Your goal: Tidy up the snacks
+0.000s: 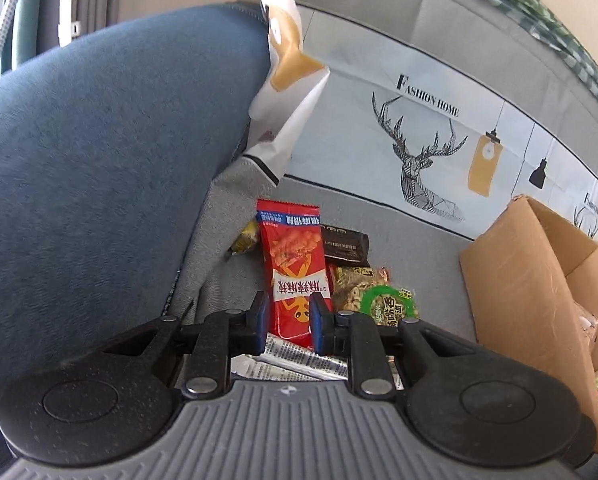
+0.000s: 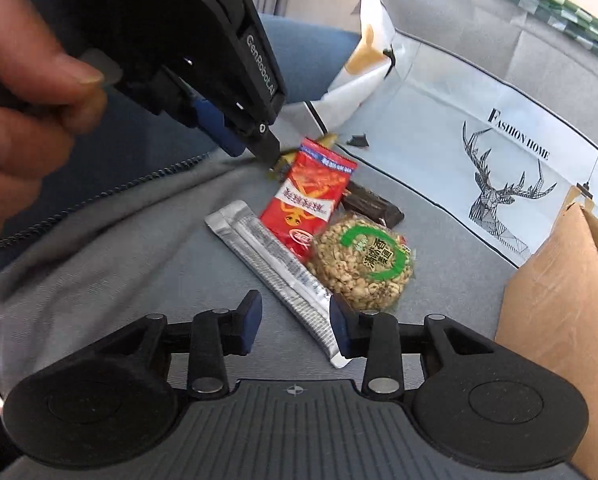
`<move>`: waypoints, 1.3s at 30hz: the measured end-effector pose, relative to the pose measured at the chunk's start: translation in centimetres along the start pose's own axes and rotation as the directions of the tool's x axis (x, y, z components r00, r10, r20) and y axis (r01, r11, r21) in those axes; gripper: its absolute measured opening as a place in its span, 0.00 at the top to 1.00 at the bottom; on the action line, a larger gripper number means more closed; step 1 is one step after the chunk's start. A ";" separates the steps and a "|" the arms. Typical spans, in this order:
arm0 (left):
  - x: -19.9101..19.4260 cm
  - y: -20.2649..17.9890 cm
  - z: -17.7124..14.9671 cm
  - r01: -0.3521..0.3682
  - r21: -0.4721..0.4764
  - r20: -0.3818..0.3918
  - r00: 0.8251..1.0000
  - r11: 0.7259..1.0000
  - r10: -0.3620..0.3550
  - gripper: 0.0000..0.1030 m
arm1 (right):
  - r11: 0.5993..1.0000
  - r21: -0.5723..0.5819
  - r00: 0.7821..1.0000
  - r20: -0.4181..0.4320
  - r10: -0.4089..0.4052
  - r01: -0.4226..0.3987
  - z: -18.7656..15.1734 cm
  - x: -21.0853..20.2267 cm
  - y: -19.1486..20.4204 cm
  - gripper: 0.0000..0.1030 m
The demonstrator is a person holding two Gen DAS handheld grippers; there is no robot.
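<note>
sitting on a grey sofa seat (image 2: 147,248), beside a blue cushion (image 1: 99,160) and in front of a deer-print cloth (image 2: 479,152): an open cardboard box (image 2: 555,300) at the right edge, with a little of its contents showing in the left wrist view, too blurred to name. lying loose near the box, touching or overlapping: silver sachet (image 2: 275,264), red packet (image 2: 303,204), round peanut cake (image 2: 365,266), dark bar (image 2: 373,204), small yellow wrapper (image 1: 246,238). judged barely started, five snacks left to box. poised over the pile, left gripper (image 1: 289,322) narrow, framing the red packet, contact not clear, nothing lifted. right gripper (image 2: 295,320) part open, empty, one pad at the sachet's end.
</note>
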State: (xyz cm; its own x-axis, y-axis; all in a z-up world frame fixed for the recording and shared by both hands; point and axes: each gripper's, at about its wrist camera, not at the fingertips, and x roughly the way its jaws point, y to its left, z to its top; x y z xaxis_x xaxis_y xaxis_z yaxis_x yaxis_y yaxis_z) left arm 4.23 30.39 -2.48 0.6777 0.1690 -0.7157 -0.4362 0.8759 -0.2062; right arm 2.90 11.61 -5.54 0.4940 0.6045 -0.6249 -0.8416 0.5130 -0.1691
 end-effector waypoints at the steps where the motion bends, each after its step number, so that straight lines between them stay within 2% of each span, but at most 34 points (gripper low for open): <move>1: 0.4 -0.1 0.1 0.001 0.003 -0.004 1.000 1.000 -0.001 0.78 | 1.000 0.014 1.000 0.013 0.002 -0.002 0.2 0.2 -0.2 0.59; 7: 3.0 -0.1 0.9 -0.005 0.001 -0.029 1.000 1.000 0.005 0.75 | 0.997 0.068 1.000 -0.009 0.025 -0.025 0.1 2.5 -1.4 0.50; 11: 5.4 0.4 1.3 -0.013 -0.020 -0.063 0.998 1.000 0.012 0.66 | 0.997 0.072 0.998 -0.040 0.040 -0.037 0.0 3.7 -1.5 0.48; 13: 6.6 0.5 1.5 -0.012 -0.026 -0.081 0.997 1.000 0.009 0.66 | 0.997 0.069 0.998 -0.047 0.041 -0.038 -0.1 4.1 -1.5 0.43; 18: 8.5 0.1 1.5 0.000 -0.013 -0.109 0.994 1.000 -0.002 0.60 | 0.996 0.075 0.998 -0.050 0.042 -0.038 -0.4 4.8 -1.7 0.38; 23: 9.0 0.0 1.6 0.003 -0.027 -0.108 0.994 1.000 -0.006 0.59 | 0.996 0.082 0.998 -0.047 0.043 -0.039 -0.6 5.0 -1.9 0.38; 26: 8.9 -0.3 1.6 0.003 -0.017 -0.101 0.995 1.000 -0.005 0.66 | 0.996 0.080 0.998 -0.044 0.047 -0.044 -0.8 4.9 -1.8 0.39; 28: 8.7 -0.5 1.7 -0.007 -0.002 -0.094 0.996 1.000 0.006 0.73 | 0.996 0.073 0.997 -0.039 0.060 -0.057 -0.9 4.7 -1.7 0.48; 29: 8.6 -0.6 1.7 -0.013 0.004 -0.091 0.996 1.000 0.014 0.78 | 0.996 0.066 0.997 -0.036 0.067 -0.065 -0.9 4.6 -1.6 0.51; 30: 8.4 -0.6 1.7 -0.018 0.006 -0.087 0.996 1.000 0.018 0.88 | 0.996 0.055 0.997 -0.032 0.074 -0.072 -1.0 4.5 -1.4 0.58; 32: 8.1 -0.5 1.8 -0.017 0.002 -0.081 0.997 1.000 0.017 0.96 | 0.996 0.020 0.996 -0.024 0.084 -0.083 -1.2 4.1 -1.1 0.67; 34: 7.7 -0.6 1.8 -0.016 -0.004 -0.078 0.997 1.000 0.015 0.98 | 0.996 -0.025 0.996 -0.014 0.087 -0.088 -1.4 3.6 -0.4 0.74; 39: 5.6 -0.7 1.6 -0.007 0.009 -0.058 0.998 1.000 0.008 0.99 | 0.989 -0.126 0.997 0.008 0.080 -0.078 -2.2 2.0 1.5 0.81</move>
State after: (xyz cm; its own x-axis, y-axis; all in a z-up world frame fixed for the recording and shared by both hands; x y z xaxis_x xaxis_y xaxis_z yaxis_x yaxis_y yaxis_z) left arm 9.22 31.45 -5.29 0.6388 0.1492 -0.7548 -0.4356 0.8788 -0.1949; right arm 2.17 12.19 -8.70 0.4273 0.6483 -0.6302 -0.8983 0.3832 -0.2149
